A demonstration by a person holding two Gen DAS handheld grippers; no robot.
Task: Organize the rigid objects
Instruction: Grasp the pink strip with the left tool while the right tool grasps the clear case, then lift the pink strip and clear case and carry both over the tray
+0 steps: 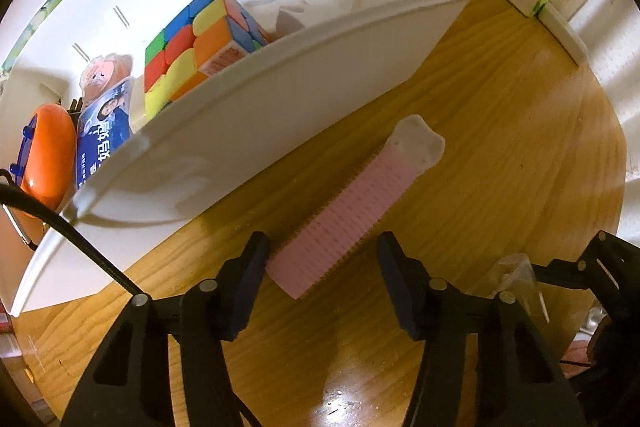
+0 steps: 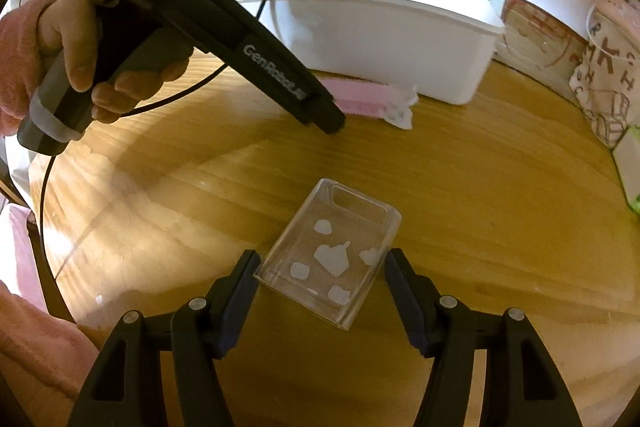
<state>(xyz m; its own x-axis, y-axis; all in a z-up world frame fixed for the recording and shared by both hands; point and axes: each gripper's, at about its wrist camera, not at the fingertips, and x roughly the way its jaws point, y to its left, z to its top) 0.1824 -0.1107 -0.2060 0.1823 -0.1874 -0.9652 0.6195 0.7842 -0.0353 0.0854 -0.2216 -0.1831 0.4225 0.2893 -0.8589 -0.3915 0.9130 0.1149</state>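
Our left gripper (image 1: 322,281) had its fingers wide around the near end of the pink comb (image 1: 348,215) on the surface (image 1: 500,147); our right gripper (image 2: 320,285) likewise straddled the clear phone case (image 2: 332,259). At eleven o'clock stood the white bin (image 1: 280,99). We judged closing and lifting came next.

A pink comb (image 1: 335,225) with a white end, a multicoloured puzzle cube (image 1: 196,43), a white bin (image 1: 280,87), a wood-grain table (image 1: 500,147).
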